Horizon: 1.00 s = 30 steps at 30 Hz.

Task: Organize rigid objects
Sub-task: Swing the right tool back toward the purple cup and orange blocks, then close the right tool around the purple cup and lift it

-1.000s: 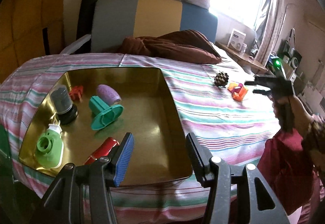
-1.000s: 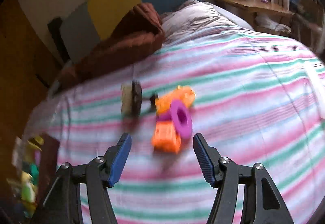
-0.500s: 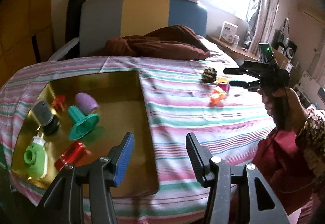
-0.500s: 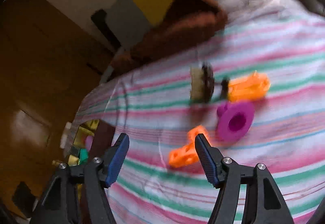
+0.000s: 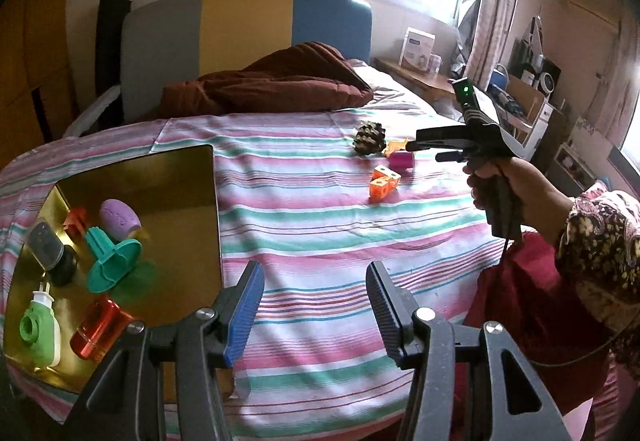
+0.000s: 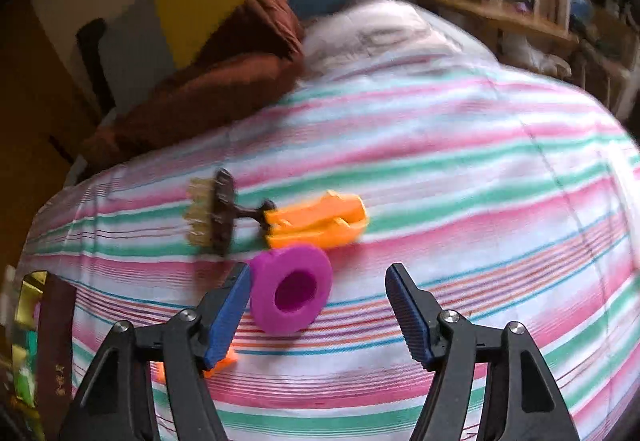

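Observation:
In the left wrist view a gold tray (image 5: 192,177) lies on the bed at the left. It holds a teal spool (image 5: 114,265), a purple oval piece (image 5: 119,217), a red piece (image 5: 100,333), a green bottle shape (image 5: 38,333) and a dark cap (image 5: 52,253). My left gripper (image 5: 316,309) is open over the striped sheet, with nothing between its fingers. My right gripper (image 6: 320,313) is open around a magenta spool (image 6: 290,289), which sits close to the left finger. Beyond it are an orange clip (image 6: 316,223) and a pinecone (image 6: 212,217). An orange block (image 6: 222,361) shows behind the left finger.
A brown quilt (image 5: 272,89) and a headboard (image 5: 248,25) lie at the far end of the bed. A wooden shelf (image 5: 420,77) and clutter stand at the right. A person's hand and patterned sleeve (image 5: 592,241) hold the right gripper (image 5: 422,152).
My left gripper has swung right, so the tray now sits further left in its view. My right gripper has moved from the orange block to the magenta spool and spread a little wider.

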Motion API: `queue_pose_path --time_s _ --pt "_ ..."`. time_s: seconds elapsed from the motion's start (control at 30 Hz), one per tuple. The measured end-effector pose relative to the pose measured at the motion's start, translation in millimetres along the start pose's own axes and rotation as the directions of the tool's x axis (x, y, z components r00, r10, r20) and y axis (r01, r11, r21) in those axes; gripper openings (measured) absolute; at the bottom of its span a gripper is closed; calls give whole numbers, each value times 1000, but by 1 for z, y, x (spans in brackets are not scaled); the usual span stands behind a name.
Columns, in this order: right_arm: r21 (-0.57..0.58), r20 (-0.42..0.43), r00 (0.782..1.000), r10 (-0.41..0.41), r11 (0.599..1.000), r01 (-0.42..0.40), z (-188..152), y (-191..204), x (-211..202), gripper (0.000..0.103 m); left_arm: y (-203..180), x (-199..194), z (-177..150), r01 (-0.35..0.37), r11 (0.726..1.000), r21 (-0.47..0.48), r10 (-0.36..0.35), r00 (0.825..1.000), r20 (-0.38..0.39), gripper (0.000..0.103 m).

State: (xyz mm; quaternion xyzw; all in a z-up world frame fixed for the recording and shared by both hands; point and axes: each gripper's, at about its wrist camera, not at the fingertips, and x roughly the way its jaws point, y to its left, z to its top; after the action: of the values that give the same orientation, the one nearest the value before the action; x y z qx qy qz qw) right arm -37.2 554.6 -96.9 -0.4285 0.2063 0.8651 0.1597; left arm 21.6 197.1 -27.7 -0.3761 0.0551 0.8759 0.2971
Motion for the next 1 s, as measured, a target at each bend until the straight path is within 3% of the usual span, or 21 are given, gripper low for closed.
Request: queue_pose_path --time_s 0.17,0.23,0.33,0.43,0.53,0.67,0.7,0.77,0.8,0.87,1.0 --pt "184 -122 989 -80 978 102 -10 -43 6 69 3 1 -1 1 1000 -24 -1 1000 -7 54" --pt "284 -115 993 -38 956 69 -13 -61 -4 69 3 1 -1 0 1000 -26 0 1000 -3 54" --pt "336 -77 995 -57 939 80 -14 -74 -19 70 2 3 1 5 1000 -26 -5 1000 -4 54" --pt "308 -6 1000 -30 951 31 -9 -70 -28 70 -3 5 1 13 1000 -15 -13 1000 -8 54" --pt "199 28 999 34 979 -39 -4 -49 -23 70 -9 6 2 20 1000 -2 -20 1000 -9 54" --pt "35 -15 1000 21 999 -21 -2 -20 -1 69 -15 8 2 26 1000 15 -26 1000 -17 54" --pt "21 -30 999 18 1000 -17 -2 -19 5 67 -16 9 2 27 999 17 -27 999 -20 54" --pt "45 -65 997 50 998 -47 -10 -26 10 37 -17 13 3 28 999 19 -28 999 -34 54" --pt "79 -80 994 75 994 -68 -12 -32 11 29 -18 15 4 30 999 18 -29 999 -38 54" --pt "167 -90 987 131 979 -115 -12 -47 13 23 -21 19 7 34 999 19 -33 998 -45 54" --pt "376 -68 952 298 892 -252 -22 -73 5 19 -30 25 13 49 998 36 -48 998 -43 54"
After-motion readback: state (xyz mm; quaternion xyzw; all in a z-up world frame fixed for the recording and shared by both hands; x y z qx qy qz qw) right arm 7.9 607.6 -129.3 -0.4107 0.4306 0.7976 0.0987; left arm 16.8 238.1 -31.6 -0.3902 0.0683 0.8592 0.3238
